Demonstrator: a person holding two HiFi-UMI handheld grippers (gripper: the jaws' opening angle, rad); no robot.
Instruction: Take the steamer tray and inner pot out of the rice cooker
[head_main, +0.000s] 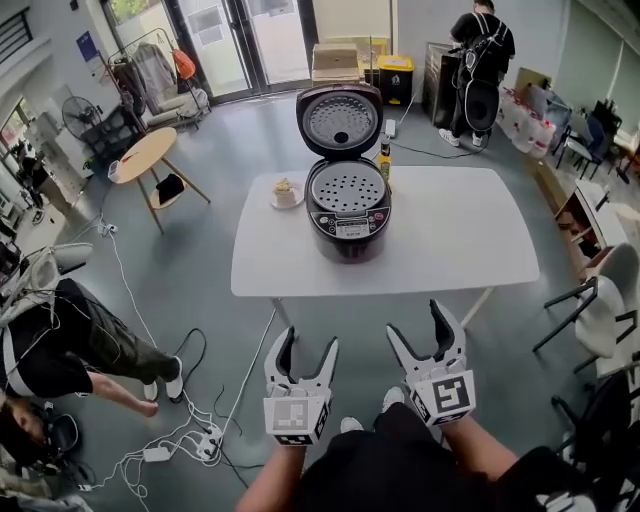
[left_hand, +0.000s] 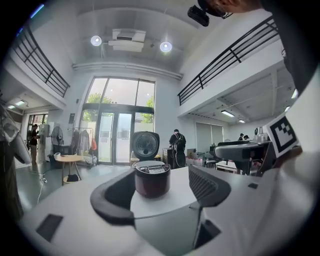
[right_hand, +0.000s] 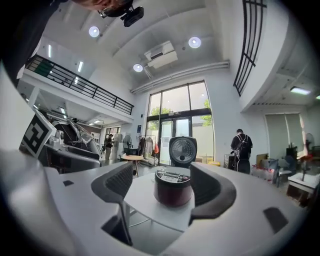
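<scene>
Head view puts this at the approach step, with nothing lifted yet: the left gripper (head_main: 307, 342) and right gripper (head_main: 418, 325) hang short of the near edge of the white table (head_main: 450, 240), each with jaws partly apart and nothing between them; the dark, glossy, round rice cooker (head_main: 348, 215) stands mid-table, its hinged lid (head_main: 340, 120) tipped up and back; the steamer tray (head_main: 348, 188), a pale perforated disc, sits in the cooker's mouth and hides the inner pot beneath; next, I judge, comes a reach forward to pinch the tray's thin rim and lift it straight up; that rim looks smooth and may slip.
</scene>
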